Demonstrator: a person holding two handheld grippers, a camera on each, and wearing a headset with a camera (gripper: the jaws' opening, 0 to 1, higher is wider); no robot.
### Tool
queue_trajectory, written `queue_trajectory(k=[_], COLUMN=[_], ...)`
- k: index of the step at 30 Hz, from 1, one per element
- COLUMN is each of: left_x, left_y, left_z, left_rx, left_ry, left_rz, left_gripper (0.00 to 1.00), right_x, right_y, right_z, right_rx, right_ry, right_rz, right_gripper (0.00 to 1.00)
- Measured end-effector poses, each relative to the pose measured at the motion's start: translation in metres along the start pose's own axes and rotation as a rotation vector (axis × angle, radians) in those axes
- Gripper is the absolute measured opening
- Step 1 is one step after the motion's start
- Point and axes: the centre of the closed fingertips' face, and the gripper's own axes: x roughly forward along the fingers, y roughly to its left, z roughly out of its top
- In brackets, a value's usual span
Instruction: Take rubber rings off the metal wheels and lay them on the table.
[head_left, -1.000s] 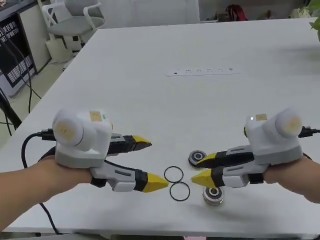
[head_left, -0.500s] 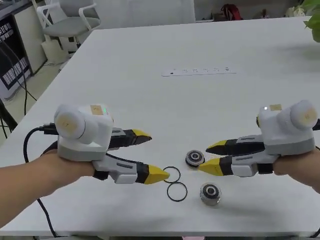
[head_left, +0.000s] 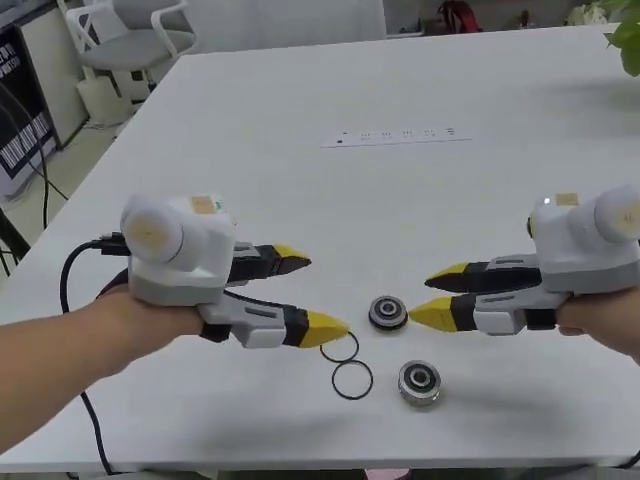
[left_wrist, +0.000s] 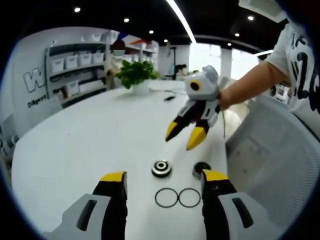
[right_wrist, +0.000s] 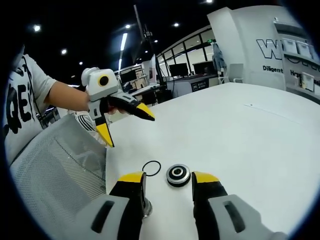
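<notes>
Two black rubber rings lie flat on the white table (head_left: 300, 180) near its front edge, one ring (head_left: 352, 380) in full sight and the other ring (head_left: 345, 350) partly under a yellow tip. Two metal wheels stand beside them, the far wheel (head_left: 388, 312) and the near wheel (head_left: 419, 382). My left gripper (head_left: 318, 295) hovers open and empty left of the rings. My right gripper (head_left: 428, 293) hovers open and empty just right of the far wheel. In the left gripper view the rings (left_wrist: 166, 197) (left_wrist: 189, 197) and wheels (left_wrist: 161, 168) (left_wrist: 201, 170) lie between my jaws. In the right gripper view the far wheel (right_wrist: 178, 175) sits between the fingertips, with one ring (right_wrist: 151, 168) beside it.
A thin white strip with small marks (head_left: 395, 137) lies across the middle of the table. An office chair (head_left: 130, 40) stands past the far left corner and a plant (head_left: 630, 40) at the far right. The left gripper's cable (head_left: 75, 270) hangs over the left edge.
My right gripper has risen and drawn back to the right, uncovering the near wheel. My left gripper has edged right toward the rings. Rings and wheels have not moved.
</notes>
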Motion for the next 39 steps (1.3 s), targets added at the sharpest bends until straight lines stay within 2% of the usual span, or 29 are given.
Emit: queue_trajectory(k=[12,39], left_x=[0.018,0.056], left_y=[-0.001,0.004], left_z=[0.004,-0.012], left_rx=[-0.013,-0.041], left_ry=[-0.012,0.011], left_rz=[-0.007,-0.039], left_gripper=[0.58,0.52], right_x=[0.004,0.019], right_y=[-0.009,-0.023], right_z=[-0.010,-0.031], right_rx=[-0.005,0.011], right_ry=[0.009,0.028], right_rz=[-0.010,0.010], right_gripper=[0.33,0.26])
